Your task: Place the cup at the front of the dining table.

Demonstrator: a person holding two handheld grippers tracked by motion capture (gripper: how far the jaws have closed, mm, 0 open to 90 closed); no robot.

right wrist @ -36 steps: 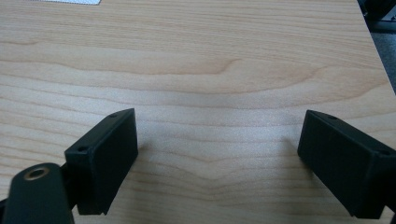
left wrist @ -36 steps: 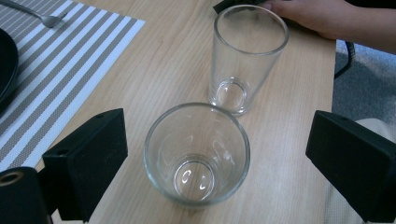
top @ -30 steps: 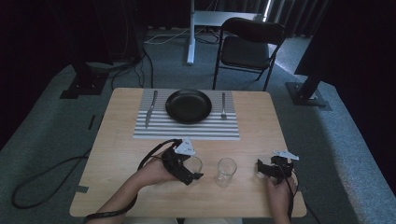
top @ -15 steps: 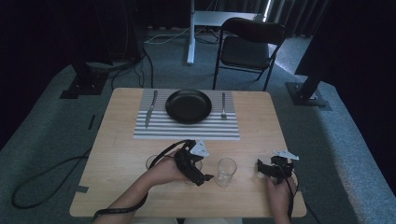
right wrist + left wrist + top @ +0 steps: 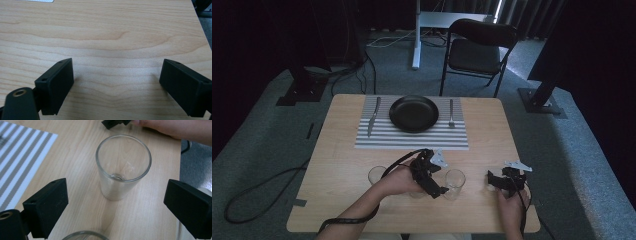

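In the left gripper view, the bottom edge is cutting off a second glass point(image 5: 84, 235), leaving just an arc of its rim, and the top edge is cropping the right gripper point(image 5: 115, 123). In the high view, the left hand point(image 5: 404, 181) is partly hiding another glass point(image 5: 376, 175).

clear glass point(image 5: 123, 167), black plate point(image 5: 414, 113), grey-and-white striped mat point(image 5: 412, 140).
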